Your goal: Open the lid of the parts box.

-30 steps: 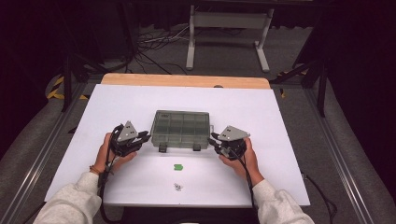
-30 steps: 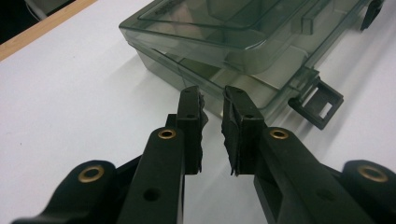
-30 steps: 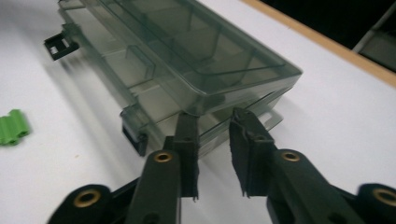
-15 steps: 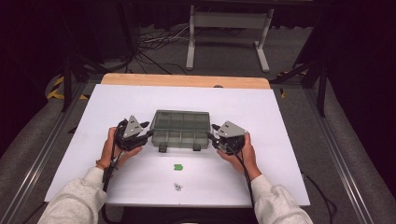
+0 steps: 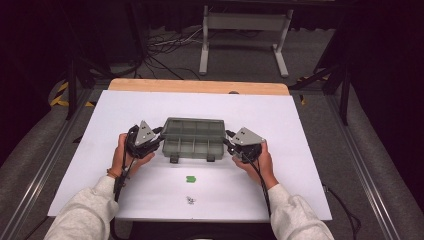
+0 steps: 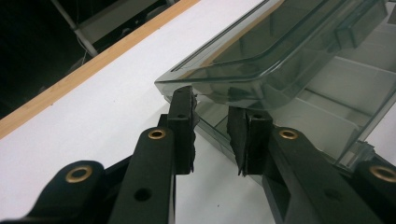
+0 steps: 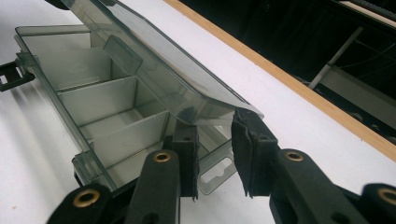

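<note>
A clear grey-green compartment box (image 5: 192, 137) lies in the middle of the white table (image 5: 300, 125). My left gripper (image 5: 159, 140) is at its left end and my right gripper (image 5: 227, 141) at its right end. The lid (image 6: 280, 42) stands partly raised, and its end rim rests across the tips of my left gripper (image 6: 210, 107). The other end of the lid (image 7: 154, 70) lies over the tips of my right gripper (image 7: 215, 130). Both pairs of jaws have just been closing. A gap stays between the pads, with only the box's end wall behind it.
A small green piece (image 5: 190, 178) and a few tiny metal bits (image 5: 190, 200) lie on the table in front of the box. A wooden strip (image 5: 200, 86) edges the far side. A white stand (image 5: 245, 30) and cables sit on the floor beyond.
Both grippers have drawn in slightly against the box's ends, and the lid has come up off the box.
</note>
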### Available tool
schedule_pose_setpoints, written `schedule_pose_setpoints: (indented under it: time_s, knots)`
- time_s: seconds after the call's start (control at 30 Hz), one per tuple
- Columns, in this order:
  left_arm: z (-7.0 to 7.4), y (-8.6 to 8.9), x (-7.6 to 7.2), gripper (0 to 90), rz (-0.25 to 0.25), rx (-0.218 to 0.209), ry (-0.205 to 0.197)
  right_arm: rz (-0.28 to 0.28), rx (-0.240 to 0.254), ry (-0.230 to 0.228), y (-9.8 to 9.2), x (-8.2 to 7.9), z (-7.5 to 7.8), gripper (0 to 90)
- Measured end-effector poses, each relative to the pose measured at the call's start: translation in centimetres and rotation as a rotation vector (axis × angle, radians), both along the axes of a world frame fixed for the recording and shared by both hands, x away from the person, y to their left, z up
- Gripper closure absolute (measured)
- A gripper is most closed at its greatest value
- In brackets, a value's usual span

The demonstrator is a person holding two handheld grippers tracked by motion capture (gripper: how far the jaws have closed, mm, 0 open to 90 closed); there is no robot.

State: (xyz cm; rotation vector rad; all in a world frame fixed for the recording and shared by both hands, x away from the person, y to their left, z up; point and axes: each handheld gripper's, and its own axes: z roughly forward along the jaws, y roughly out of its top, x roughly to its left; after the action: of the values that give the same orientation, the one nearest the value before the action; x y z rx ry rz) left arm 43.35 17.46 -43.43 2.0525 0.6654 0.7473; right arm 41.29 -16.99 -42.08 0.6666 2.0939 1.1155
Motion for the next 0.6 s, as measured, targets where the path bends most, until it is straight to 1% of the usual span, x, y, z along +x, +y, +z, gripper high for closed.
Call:
schedule_pose_setpoints:
  time_s: [0.1, 0.33, 0.47, 0.5, 0.6]
  knots:
    - [0.08, 0.04, -0.06, 73.4, 0.005, 0.006, -0.008, 0.000, 0.007, -0.002, -0.01, 0.08, 0.03, 72.0]
    - [0.18, 0.11, -0.13, 74.4, 0.003, 0.003, -0.006, -0.001, 0.008, -0.005, 0.03, 0.30, -0.03, 71.5]
    - [0.28, 0.10, -0.22, 75.4, 0.003, 0.017, -0.015, -0.002, 0.007, -0.008, 0.05, 0.43, -0.04, 71.3]
    - [0.27, 0.12, -0.23, 75.1, 0.004, 0.007, -0.011, -0.001, 0.004, -0.010, 0.04, 0.46, -0.04, 71.3]
    - [0.28, 0.16, -0.23, 75.2, -0.002, 0.003, -0.009, -0.003, 0.001, -0.015, 0.11, 0.51, 0.00, 71.3]
